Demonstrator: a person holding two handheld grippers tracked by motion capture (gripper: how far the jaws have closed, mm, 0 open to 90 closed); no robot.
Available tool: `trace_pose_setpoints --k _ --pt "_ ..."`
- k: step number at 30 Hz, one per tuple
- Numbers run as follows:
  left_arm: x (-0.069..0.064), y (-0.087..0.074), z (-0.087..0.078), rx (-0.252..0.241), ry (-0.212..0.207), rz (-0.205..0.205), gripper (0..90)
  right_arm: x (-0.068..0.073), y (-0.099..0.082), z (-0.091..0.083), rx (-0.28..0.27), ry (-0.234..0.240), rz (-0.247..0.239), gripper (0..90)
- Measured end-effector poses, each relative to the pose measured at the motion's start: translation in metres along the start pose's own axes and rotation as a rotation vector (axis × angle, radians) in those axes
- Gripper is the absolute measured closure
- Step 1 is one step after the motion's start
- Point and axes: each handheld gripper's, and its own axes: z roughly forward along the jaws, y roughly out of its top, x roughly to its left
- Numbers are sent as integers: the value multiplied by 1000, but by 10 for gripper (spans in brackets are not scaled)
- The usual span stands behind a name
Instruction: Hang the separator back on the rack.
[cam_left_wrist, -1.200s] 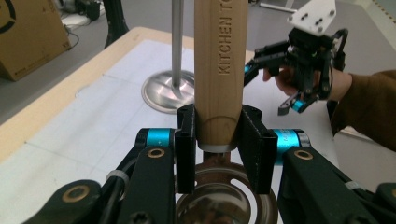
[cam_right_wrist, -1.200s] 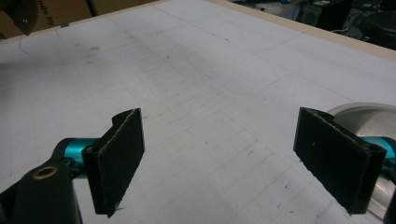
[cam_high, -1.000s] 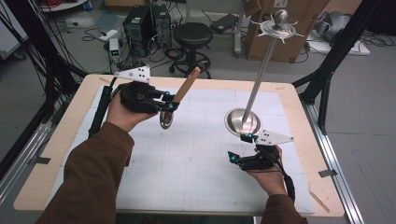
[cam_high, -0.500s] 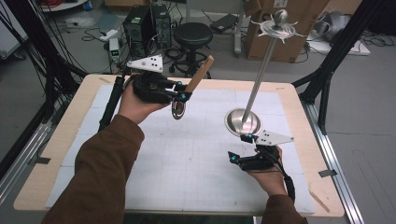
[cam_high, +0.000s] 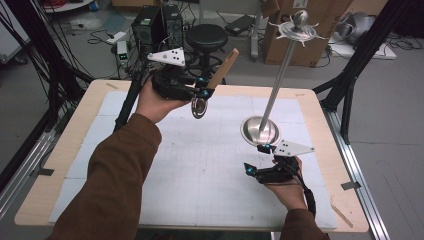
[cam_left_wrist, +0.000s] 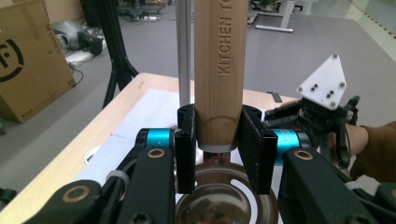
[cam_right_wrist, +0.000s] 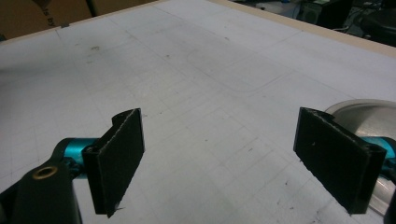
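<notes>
**Spoon lifted and carried toward the stand**

The left gripper has its two black jaws clamped on the base of the pale wooden handle of a kitchen spoon with a shiny metal bowl. The pads press both sides of the wood just above the metal collar, and the bowl hangs below them. In the high view this gripper sits in the upper middle of the frame. Compared with a second ago it stands higher and further toward the far edge, with the handle tilted up to the right and the bowl well off the white gridded mat. I judge the spoon is being brought to the tall silver utensil stand with a round dished base and a hooked top ring, right of centre, likely to hang there.

The right gripper has not shifted. Its jaws stand wide apart with bare mat between them, low in the right of the high view, just beside the stand's base.

The left gripper view gives what the high view cannot: the words stamped into the handle, how squarely the pads seat, and the stand's pole directly behind. The high view alone gives the stand's top ring.
</notes>
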Motion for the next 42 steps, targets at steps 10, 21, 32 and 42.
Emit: trace_pose_setpoints --k 10,21,32,42 --pt "1 21 16 -16 -11 13 692 -1 -1 -1 -6 1 6 152" --pt "3 38 34 -9 -2 19 692 -1 -2 -1 -5 2 7 153" --pt "4 49 50 -5 12 25 692 -3 -4 -2 -6 -3 12 153" --pt "2 55 62 11 9 37 692 -3 -4 0 -2 -1 9 153"
